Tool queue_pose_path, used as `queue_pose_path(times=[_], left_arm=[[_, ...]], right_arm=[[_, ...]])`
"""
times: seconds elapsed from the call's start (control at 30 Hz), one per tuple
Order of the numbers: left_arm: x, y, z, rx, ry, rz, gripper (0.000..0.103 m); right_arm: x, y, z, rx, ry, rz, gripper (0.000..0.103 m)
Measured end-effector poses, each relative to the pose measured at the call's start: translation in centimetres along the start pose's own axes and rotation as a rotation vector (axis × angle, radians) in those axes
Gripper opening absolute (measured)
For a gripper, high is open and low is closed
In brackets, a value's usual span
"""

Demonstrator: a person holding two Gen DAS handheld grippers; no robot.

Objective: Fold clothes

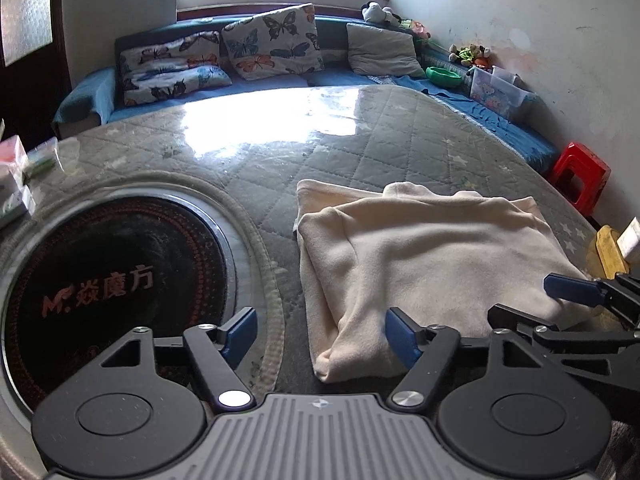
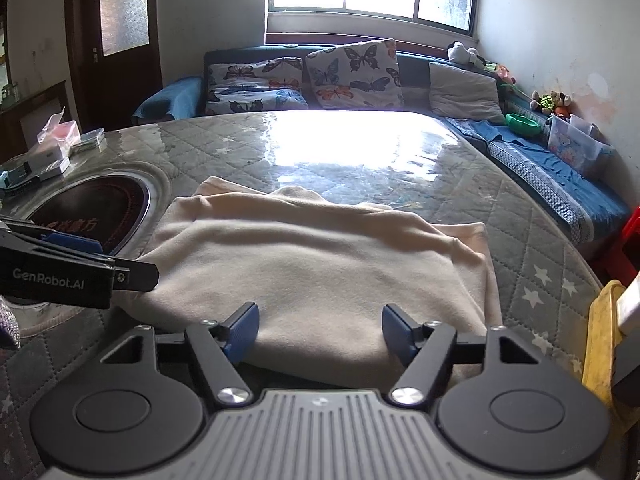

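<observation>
A cream fleece garment [image 1: 424,264] lies folded into a rough rectangle on the quilted grey table cover [image 1: 328,156]. It also shows in the right wrist view [image 2: 320,256]. My left gripper [image 1: 320,334] is open and empty, at the garment's near left corner, its right finger by the folded edge. My right gripper [image 2: 320,332] is open and empty, its fingers spread over the garment's near edge. The right gripper's blue pad [image 1: 572,288] shows at the right of the left wrist view. The left gripper's body [image 2: 60,268] shows at the left of the right wrist view.
A round black heater plate [image 1: 116,292] is set into the table at the left. Small boxes [image 2: 60,148] sit at the far left edge. A sofa with butterfly pillows [image 1: 272,40] stands behind. A red stool [image 1: 580,176] and a yellow object [image 2: 600,340] are at the right.
</observation>
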State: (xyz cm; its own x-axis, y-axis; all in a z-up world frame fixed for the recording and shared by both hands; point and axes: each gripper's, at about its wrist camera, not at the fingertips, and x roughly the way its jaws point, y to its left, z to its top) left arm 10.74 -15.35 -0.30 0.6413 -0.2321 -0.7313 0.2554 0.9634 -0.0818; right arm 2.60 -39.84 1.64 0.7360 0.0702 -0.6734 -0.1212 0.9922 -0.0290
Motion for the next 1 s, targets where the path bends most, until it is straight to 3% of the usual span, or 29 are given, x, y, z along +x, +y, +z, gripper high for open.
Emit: queue_pose_path(times=[0.57,0.63,1.0], left_arm=[[-2.7,0.4,-2.1,0.03,-0.05,0.018,0.092],[-3.1,0.5,-2.3,0.027,-0.058,0.019,0.094],[-5.0,1.3,-3.9,0.007,-0.083,0.019,0.103]], right_arm=[[-1.7,1.8,-0.9,-0.014,-0.017,0.015,0.085],[-1.9,2.1,-1.0,-0.016,-0.02,0.008,0.091],[-3.1,3.6,-1.7,-0.044,-0.034,-0.018,0.103]])
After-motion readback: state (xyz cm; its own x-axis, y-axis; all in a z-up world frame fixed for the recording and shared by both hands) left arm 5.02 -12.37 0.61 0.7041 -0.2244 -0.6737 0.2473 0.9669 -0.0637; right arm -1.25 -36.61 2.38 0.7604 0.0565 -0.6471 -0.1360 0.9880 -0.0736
